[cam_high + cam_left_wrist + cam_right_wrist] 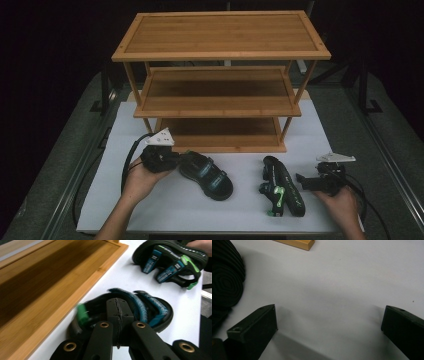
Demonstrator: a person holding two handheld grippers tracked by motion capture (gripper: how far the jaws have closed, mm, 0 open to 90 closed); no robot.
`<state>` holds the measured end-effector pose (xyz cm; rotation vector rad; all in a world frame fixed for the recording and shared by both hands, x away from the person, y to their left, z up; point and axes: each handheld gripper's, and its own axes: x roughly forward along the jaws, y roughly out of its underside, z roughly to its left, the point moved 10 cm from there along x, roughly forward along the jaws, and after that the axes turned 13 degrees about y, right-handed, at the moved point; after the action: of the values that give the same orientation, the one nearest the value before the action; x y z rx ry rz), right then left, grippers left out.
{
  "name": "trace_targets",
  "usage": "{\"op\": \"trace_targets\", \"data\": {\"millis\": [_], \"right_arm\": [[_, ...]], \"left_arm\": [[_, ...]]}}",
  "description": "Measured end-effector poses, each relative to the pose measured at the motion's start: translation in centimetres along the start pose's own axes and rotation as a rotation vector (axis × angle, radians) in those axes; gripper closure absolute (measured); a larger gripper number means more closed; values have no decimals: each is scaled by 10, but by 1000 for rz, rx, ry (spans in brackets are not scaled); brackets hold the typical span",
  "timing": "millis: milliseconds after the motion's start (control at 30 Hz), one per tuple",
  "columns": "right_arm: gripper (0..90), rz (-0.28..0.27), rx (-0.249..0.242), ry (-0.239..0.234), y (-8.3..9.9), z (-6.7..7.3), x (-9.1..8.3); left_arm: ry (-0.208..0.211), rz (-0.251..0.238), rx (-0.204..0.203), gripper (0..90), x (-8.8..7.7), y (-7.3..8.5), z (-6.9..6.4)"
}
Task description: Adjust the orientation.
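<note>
A black sandal with blue straps (pixel 206 176) (pixel 150 307) lies flat on the white tabletop (pixel 165 210), in front of the wooden rack. My left gripper (pixel 175 159) (pixel 117 302) is shut, its tips at this sandal's heel beside a green tab; I cannot tell whether a strap is pinched. The matching sandal (pixel 281 189) (pixel 172 262) lies on its side further right, and its ribbed sole (pixel 224 277) fills the left edge of the right gripper view. My right gripper (pixel 304 181) (pixel 329 312) stands open just right of it, over bare tabletop.
A three-tier bamboo shoe rack (pixel 220 35) (pixel 50 277) stands at the back of the table; a corner of its base (pixel 297 243) lies ahead of the right gripper. Cables trail from both grippers. Grey floor and metal rails flank the table.
</note>
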<state>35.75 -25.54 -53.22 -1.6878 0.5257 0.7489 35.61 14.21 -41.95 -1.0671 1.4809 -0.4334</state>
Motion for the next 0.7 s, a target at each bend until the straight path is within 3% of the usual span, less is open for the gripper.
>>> {"op": "trace_targets", "data": {"millis": [100, 200, 433, 567, 600, 700], "right_arm": [[0, -1, 0, 0, 0, 0, 0], [0, -1, 0, 0, 0, 0, 0], [0, -1, 1, 0, 0, 0, 0], [0, 0, 1, 0, 0, 0, 0], [0, 0, 1, 0, 0, 0, 0], [0, 0, 0, 0, 0, 0, 0]], "left_arm": [[-9, -7, -13, 900, -4, 2, 4], [-34, -24, -44, 893, -12, 8, 18], [-64, -33, -93, 775, -21, 19, 37], [-88, -17, -115, 851, -20, 26, 52], [-93, 8, -115, 900, -16, 30, 60], [-90, 19, -122, 900, -7, 33, 66]]}}
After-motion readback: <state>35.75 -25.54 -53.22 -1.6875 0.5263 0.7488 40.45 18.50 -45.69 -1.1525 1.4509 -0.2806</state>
